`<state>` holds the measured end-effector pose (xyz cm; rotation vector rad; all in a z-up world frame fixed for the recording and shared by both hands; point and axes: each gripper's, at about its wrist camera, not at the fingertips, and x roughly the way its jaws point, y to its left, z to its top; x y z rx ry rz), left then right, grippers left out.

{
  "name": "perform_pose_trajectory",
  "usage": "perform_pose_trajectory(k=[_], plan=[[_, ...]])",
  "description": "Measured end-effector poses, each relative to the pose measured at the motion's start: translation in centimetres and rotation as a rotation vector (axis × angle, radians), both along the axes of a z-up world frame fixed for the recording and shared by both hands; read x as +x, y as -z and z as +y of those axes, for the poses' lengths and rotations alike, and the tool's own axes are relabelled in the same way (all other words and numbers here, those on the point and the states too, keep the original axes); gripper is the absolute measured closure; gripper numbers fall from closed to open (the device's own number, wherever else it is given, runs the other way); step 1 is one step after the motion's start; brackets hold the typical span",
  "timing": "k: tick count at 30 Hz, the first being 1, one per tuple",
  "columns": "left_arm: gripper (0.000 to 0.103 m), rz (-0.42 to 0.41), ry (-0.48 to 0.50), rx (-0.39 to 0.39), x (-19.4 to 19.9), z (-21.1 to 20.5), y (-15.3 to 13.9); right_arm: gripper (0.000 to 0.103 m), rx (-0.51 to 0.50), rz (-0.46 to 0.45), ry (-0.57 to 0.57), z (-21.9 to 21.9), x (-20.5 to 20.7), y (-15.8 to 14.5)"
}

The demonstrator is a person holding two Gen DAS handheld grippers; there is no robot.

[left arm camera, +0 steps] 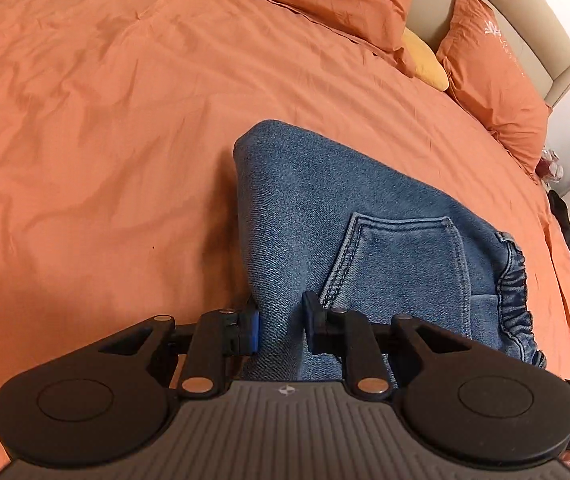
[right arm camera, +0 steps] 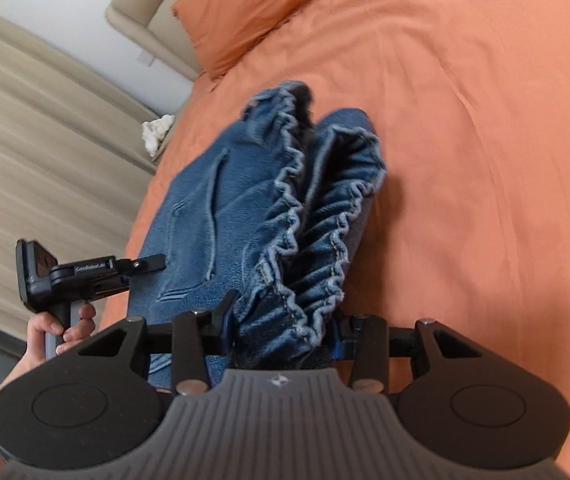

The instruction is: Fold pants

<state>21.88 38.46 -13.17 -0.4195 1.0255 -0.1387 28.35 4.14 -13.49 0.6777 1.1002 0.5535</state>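
While the left hand-held gripper [left arm camera: 281, 330] pinches denim low in its frame, the pants [left arm camera: 349, 216] run up-right across the bed [left arm camera: 105, 120]; the right hand-held gripper [right arm camera: 281, 330] clamps the bunched elastic waistband [right arm camera: 309, 216], long axis pointing upward.

place: home bedroom | cues: orange duvet [left arm camera: 125, 100], pillows [left arm camera: 493, 80] (embroidered), beige curtains [right arm camera: 25, 140]

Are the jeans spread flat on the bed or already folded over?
Folded over, not flat: the jeans end in a rounded fold, and the elastic waistband is doubled, bunched between the right gripper jaws.
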Motion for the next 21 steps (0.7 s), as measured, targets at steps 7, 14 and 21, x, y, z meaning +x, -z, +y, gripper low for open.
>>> perform_pose_trajectory(k=[7,14,21], plan=[[0.075,0.039,0.019,0.06,0.9,-1.2,1.2,0.057,-0.027,0.09,0.063,0.4,0.4,2.3],[0.071,0.069,-0.001,0.092,1.3,-2.0,1.4,0.057,-0.039,0.1,0.078,0.5,0.2,2.5],[0.047,0.106,-0.109,0.134,0.8,-1.9,-0.1,0.038,-0.07,0.156,0.073,-0.5,0.1,1.0]])
